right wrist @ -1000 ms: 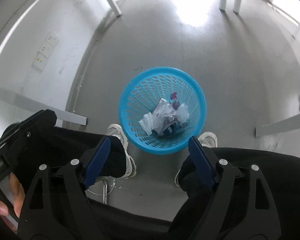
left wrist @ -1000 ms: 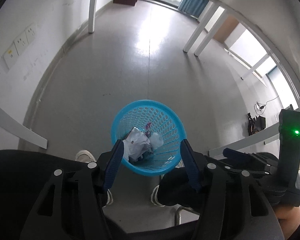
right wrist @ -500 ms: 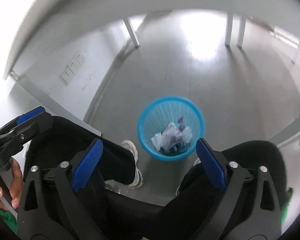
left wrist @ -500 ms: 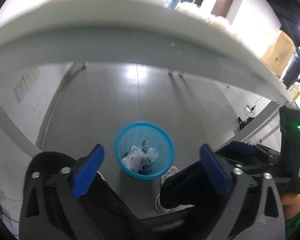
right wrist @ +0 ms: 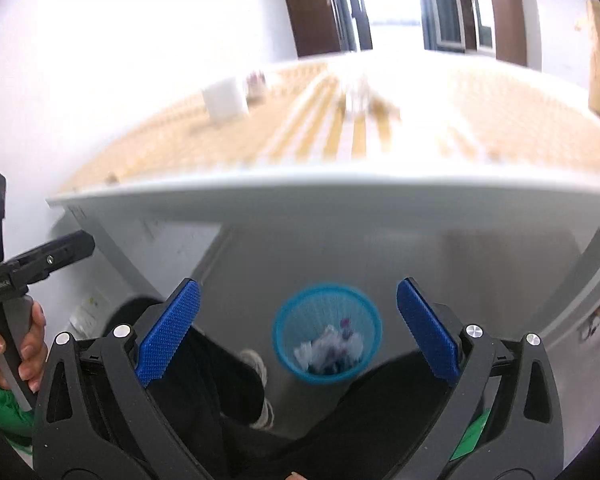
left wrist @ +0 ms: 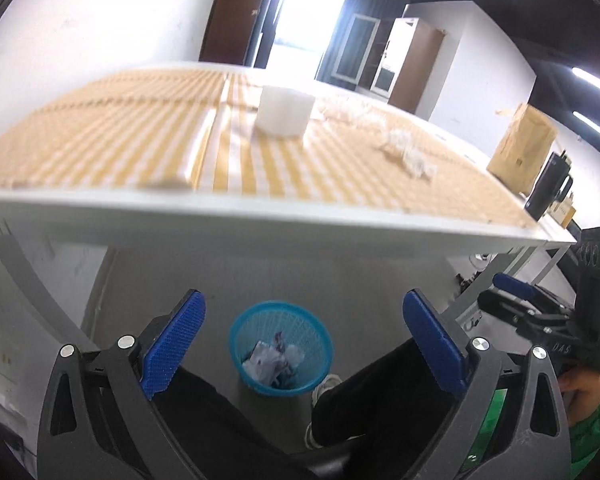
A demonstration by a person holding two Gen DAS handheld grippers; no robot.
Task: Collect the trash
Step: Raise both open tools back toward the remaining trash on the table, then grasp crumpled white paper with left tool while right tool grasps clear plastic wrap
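Left wrist view: both grippers [left wrist: 304,342] [right wrist: 298,328] gape empty above blue bin [left wrist: 281,322]

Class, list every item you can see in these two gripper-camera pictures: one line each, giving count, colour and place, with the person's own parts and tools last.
Waste basket: one, blue mesh, on the floor under the table edge, between the person's feet.
Trash in basket: several crumpled white pieces, inside the basket.
Table: one, white edge, top covered with a yellow-checked cloth.
White box: one, on the cloth, mid-table.
Crumpled tissue: at least one clump, white, on the cloth right of the box.
Brown paper bag: one, far right end of the table.
Left gripper: black with blue pads, open, empty.
Right gripper: same, open, empty.
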